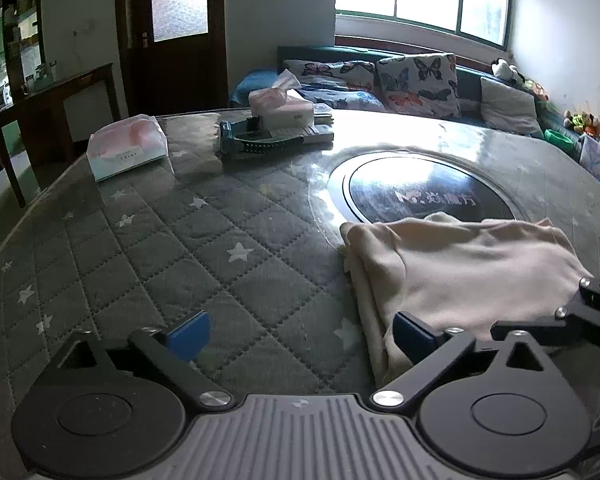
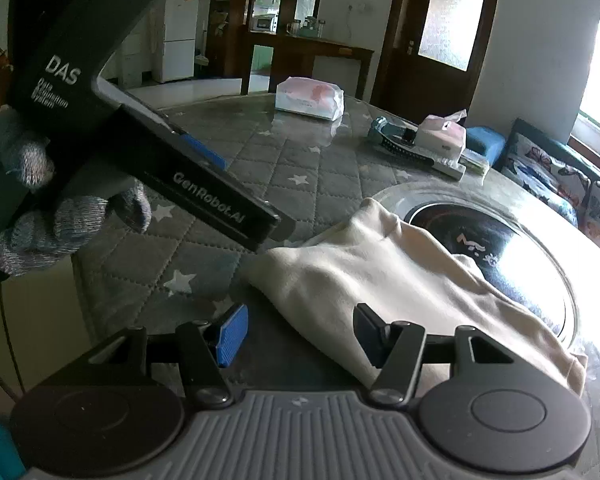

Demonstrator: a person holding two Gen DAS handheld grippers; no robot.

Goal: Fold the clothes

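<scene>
A cream garment (image 1: 460,268) lies folded in a rough bundle on the quilted grey table cover (image 1: 180,248), partly over a round black glass disc (image 1: 428,192). My left gripper (image 1: 300,334) is open and empty, its right finger at the garment's near left edge. In the right wrist view the garment (image 2: 380,292) lies ahead and to the right. My right gripper (image 2: 300,336) is open and empty, its right finger over the garment's near edge. The left gripper's body (image 2: 148,152), held in a gloved hand (image 2: 52,220), shows at upper left there.
Two tissue packs (image 1: 128,148) (image 1: 280,106) and a dark tray with small items (image 1: 260,142) sit at the table's far side. A sofa with butterfly cushions (image 1: 416,80) stands behind, under a bright window. A dark side table (image 2: 312,56) and a door stand further back.
</scene>
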